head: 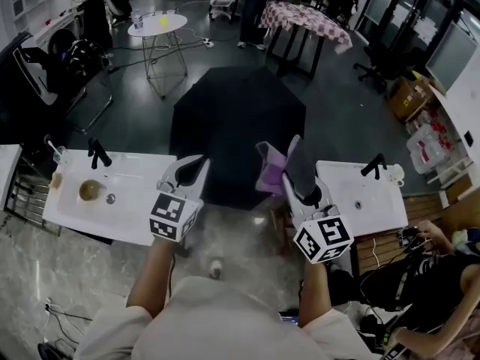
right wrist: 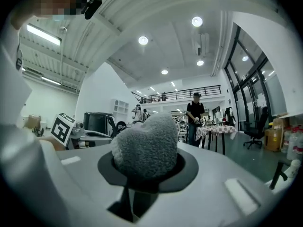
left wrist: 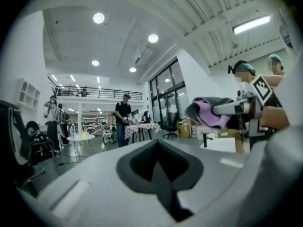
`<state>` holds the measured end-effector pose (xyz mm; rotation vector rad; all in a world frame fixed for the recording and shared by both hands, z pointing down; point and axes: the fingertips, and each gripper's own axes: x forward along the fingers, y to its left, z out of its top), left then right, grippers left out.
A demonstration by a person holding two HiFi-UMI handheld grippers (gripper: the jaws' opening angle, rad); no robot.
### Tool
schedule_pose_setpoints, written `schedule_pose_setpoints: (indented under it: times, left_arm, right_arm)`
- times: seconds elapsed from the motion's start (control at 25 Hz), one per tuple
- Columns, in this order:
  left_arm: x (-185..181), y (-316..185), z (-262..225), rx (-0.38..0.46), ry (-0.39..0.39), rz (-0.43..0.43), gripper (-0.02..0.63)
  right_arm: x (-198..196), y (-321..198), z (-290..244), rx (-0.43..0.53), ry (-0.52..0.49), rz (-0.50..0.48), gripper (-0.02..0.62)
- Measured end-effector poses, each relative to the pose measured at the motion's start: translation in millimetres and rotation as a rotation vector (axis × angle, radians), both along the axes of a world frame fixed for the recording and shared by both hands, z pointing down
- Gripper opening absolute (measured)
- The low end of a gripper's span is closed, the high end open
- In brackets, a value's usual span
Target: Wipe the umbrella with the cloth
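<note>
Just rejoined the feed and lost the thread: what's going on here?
A person stands before an open black umbrella on the floor, a gripper in each hand. The right gripper is shut on the cloth, a purple and grey wad. The left gripper is shut with nothing in it. Both gripper views look across the room rather than at the canopy, so the cloth seems to be off the umbrella.

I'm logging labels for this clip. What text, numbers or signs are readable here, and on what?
Readable text: none.
Marker cubes on left gripper and right gripper: square black-and-white patterns, no letters.
Cloth: plain, no print.
Cardboard boxes: any print too small to read.
</note>
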<state>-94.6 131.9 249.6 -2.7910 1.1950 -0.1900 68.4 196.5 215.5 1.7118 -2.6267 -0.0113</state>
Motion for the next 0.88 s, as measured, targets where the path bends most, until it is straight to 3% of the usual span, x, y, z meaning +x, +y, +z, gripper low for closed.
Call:
schedule_pose_setpoints:
  times: [0.48, 0.88]
  left_arm:
    - [8.0, -88.5, 35.8, -0.115, 0.036, 0.033, 0.003]
    - [29.9, -138.0, 60.5, -0.153, 0.016, 0.049, 0.003]
  right_arm:
    - [-3.7, -97.5, 36.0, -0.088, -0.012, 0.022, 0.112]
    - [16.0, -146.6, 60.0, -0.119, -0.031, 0.036, 0.117]
